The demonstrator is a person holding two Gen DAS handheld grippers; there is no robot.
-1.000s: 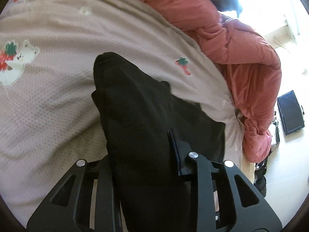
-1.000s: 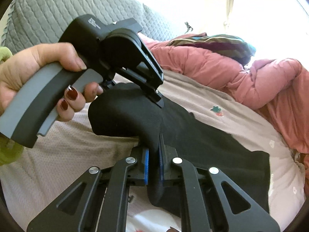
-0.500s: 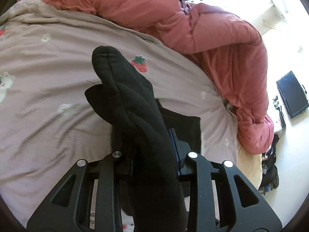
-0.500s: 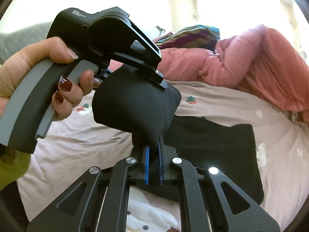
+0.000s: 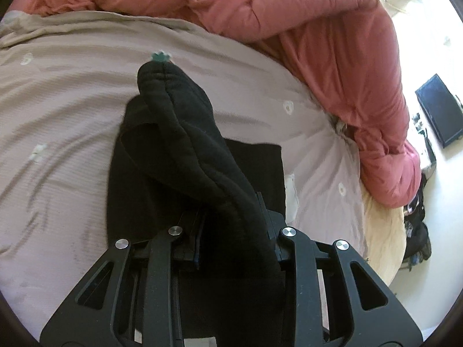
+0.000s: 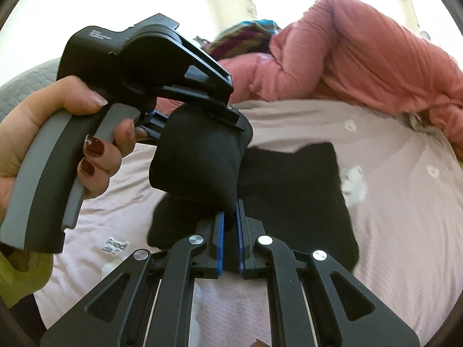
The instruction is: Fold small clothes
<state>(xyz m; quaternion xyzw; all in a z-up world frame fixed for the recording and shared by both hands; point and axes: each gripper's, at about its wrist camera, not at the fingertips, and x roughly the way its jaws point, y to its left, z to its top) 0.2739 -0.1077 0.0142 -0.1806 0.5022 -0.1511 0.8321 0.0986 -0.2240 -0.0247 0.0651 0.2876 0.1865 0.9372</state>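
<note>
Right wrist view: the only writing is small raised lettering on the top of the left hand-held gripper's (image 6: pixel 231 115) black housing and a grey printed word on the pale pink-beige patterned bed sheet (image 6: pixel 405 202) at 8 o'clock, both too blurred to read. The right hand-held gripper (image 6: pixel 230 217) has its blue-padded jaws pinched nearly together on a fold of the soft black fleece garment (image 6: pixel 289 190). The person's left hand (image 6: pixel 43 133), with dark red nails, grips the grey handle at 9 o'clock, and that tool clamps the bunched upper edge of the same garment, lifted above the bed. The rest of the cloth lies flat toward 3 o'clock, with bare sheet around its right and far edges. A crumpled salmon-pink quilted duvet (image 6: pixel 361 57) bounds the sheet from 12 to 3 o'clock. The left wrist view alone shows the thick rolled edge of the garment (image 5: pixel 188 133) running between the left hand-held gripper's (image 5: pixel 231 222) jaws, which stand a little apart around it, open sheet (image 5: pixel 58 115) at 9 o'clock, and the bed's edge with a flat black screen (image 5: pixel 439 110) on the floor at 3 o'clock.
</note>
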